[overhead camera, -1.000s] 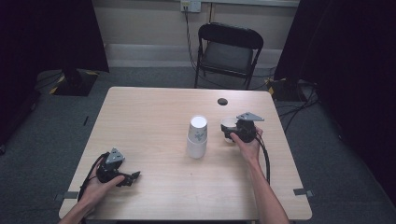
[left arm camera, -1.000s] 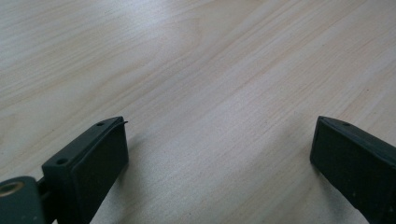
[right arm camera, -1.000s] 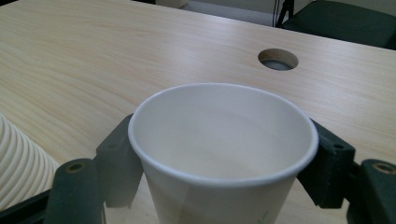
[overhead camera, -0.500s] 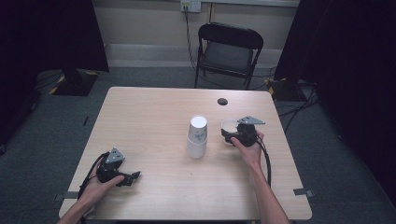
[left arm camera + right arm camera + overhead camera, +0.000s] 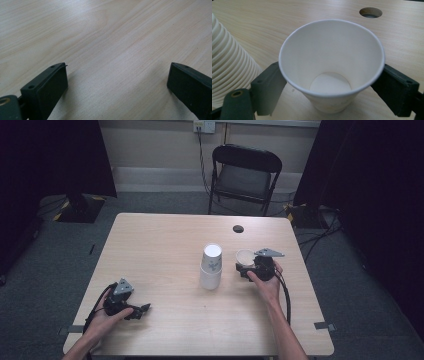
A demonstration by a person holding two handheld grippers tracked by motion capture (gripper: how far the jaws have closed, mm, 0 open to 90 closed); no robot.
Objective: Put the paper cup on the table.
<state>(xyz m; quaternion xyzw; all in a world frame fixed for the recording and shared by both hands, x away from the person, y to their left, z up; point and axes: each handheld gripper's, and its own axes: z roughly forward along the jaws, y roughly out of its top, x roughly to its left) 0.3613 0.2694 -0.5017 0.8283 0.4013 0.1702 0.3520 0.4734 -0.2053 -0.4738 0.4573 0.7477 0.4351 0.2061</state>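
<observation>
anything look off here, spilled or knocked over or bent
Nothing stands out. The single paper cup stands upright and empty between the jaws of the right hand-held gripper, which have just been opening, its rim round and undented. The stack of cups beside it stands upside down and straight. The table looks dry.

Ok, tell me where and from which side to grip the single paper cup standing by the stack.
Grip the single cup across its side wall a little below the rim, coming in level from the person's side, as the right gripper sits now. The cup stands upright, mouth up, and widens towards the rim, so the jaws can bracket the wall there. The stack of cups stands close on one side, so keep clear of it.
</observation>
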